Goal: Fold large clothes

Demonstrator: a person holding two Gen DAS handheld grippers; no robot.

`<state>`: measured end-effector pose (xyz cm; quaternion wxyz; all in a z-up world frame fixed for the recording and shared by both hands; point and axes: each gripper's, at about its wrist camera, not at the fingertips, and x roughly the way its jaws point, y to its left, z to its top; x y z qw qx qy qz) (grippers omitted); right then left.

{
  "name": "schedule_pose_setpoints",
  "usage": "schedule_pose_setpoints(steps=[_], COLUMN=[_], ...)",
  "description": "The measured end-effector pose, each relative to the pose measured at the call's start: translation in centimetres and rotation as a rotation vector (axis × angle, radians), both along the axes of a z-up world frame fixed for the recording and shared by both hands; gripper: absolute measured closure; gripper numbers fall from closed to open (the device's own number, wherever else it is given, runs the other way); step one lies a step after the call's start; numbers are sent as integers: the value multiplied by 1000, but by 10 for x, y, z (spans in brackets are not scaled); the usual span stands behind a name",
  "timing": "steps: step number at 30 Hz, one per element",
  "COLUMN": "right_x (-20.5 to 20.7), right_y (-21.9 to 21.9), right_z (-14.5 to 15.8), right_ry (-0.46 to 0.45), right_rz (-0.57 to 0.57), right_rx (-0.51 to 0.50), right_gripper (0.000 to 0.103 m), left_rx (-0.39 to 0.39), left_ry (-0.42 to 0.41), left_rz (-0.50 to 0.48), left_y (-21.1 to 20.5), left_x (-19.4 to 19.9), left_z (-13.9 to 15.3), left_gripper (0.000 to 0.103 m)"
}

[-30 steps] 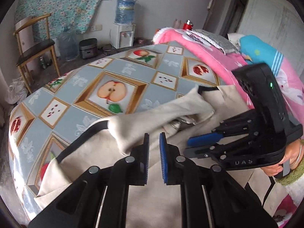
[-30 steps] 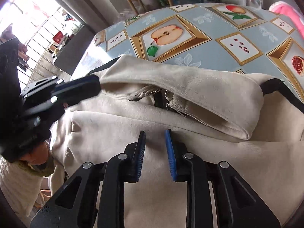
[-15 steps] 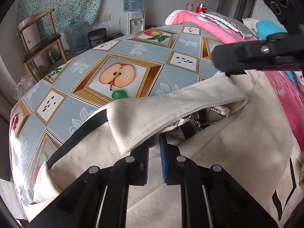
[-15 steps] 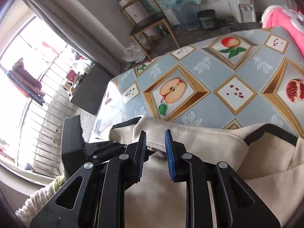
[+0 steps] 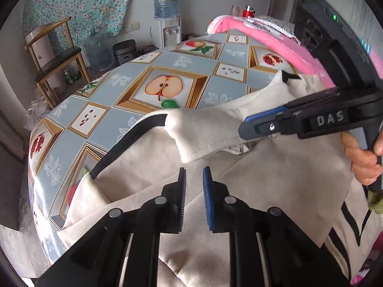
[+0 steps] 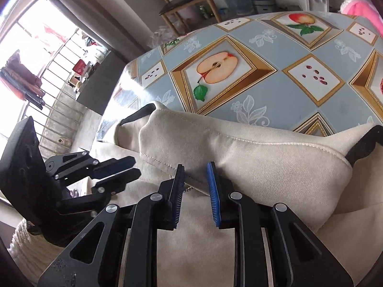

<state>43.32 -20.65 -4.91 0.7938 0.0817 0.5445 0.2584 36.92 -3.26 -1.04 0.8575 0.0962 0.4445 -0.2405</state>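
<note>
The cream jacket with black trim (image 5: 275, 172) hides its zip under a fold; left gripper (image 5: 194, 179) and right gripper (image 6: 195, 174) seemingly hover released, nothing between their pads.

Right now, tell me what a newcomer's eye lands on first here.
The beige garment sprawled over the near half of the table, collar folded across its top. Behind it, the fruit-print tablecloth with its halved apple. Both grippers hang just above the cloth: left gripper, right gripper, jaws slightly apart, gripping nothing.
</note>
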Motion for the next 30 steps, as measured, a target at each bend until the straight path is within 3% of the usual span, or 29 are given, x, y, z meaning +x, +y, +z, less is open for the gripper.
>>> schedule_pose_setpoints(steps=[6, 10, 14, 18, 25, 30], right_x=[-4, -12, -23, -21, 1, -3], right_y=[5, 11, -5, -17, -10, -13], right_z=[-4, -1, 11, 4, -2, 8], right_ry=[11, -40, -79, -69, -113, -101], right_rz=[-7, 19, 12, -4, -49, -32], right_rx=[-28, -123, -189, -212, -260, -302], right_gripper=[81, 82, 95, 97, 97, 95], left_rx=[-85, -34, -29, 2, 6, 43], left_ry=[3, 77, 48, 9, 11, -12], left_rz=[35, 81, 64, 39, 83, 58], left_y=[-24, -34, -29, -32, -39, -41], left_x=[25, 44, 32, 28, 46, 38], left_z=[11, -15, -16, -19, -22, -22], left_gripper=[88, 88, 88, 88, 88, 88])
